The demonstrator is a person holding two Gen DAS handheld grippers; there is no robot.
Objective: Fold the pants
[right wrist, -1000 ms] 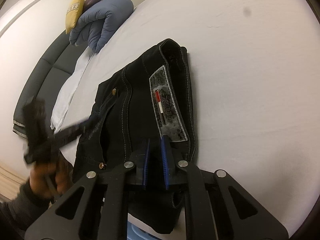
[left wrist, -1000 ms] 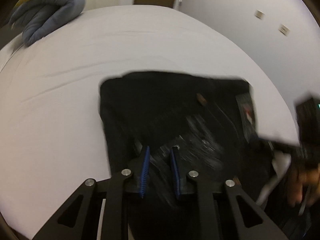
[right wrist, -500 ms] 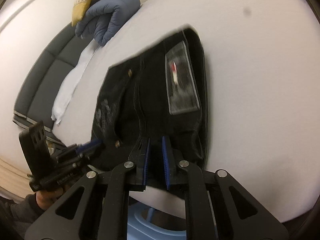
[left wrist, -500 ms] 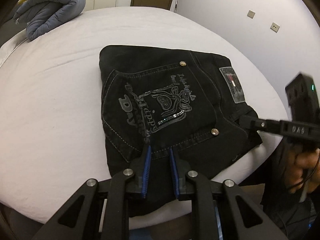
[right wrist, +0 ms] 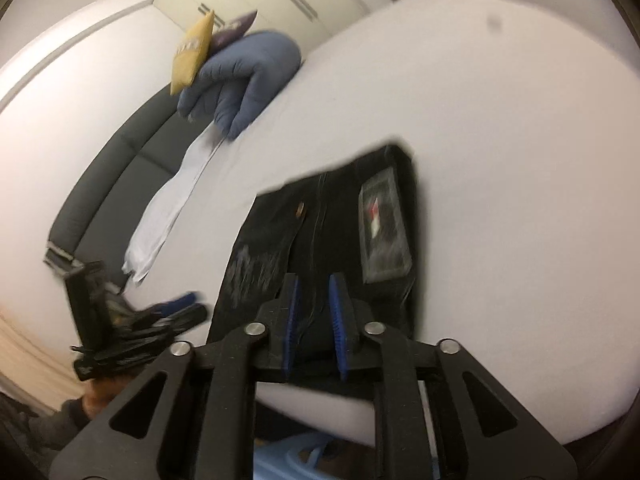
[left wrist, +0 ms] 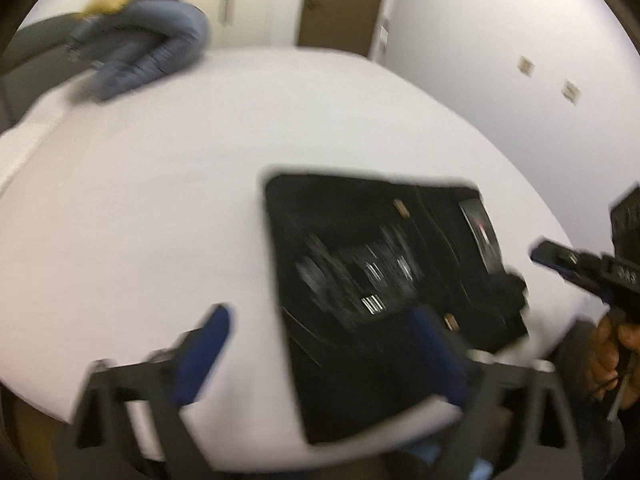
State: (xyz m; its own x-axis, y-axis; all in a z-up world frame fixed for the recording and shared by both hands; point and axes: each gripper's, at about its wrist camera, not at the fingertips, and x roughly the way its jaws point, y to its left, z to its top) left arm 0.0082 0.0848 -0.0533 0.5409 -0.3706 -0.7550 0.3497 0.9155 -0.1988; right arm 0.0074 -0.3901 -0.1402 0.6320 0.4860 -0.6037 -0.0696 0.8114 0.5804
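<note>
The black pants (left wrist: 380, 280) lie folded in a flat square near the front edge of the white bed (left wrist: 160, 200), back pocket print and waist label up. They also show in the right wrist view (right wrist: 340, 232). My left gripper (left wrist: 320, 344) is open wide and empty, above the pants' near left corner. My right gripper (right wrist: 314, 312) hangs over the pants' near edge with its blue pads a narrow gap apart and nothing between them. It also shows in the left wrist view (left wrist: 568, 264), off the bed's right edge. Both views are blurred.
A blue rolled duvet (right wrist: 244, 80) with a yellow pillow (right wrist: 192, 52) sits at the head of the bed, by a dark grey headboard (right wrist: 108, 168). A white sheet edge (right wrist: 168, 204) hangs at the side. A pale blue object (right wrist: 288, 460) is below the bed's front edge.
My left gripper has opened wide and drawn back and left from the pants. My right gripper has pulled back and up a little. The pants stay flat on the bed.
</note>
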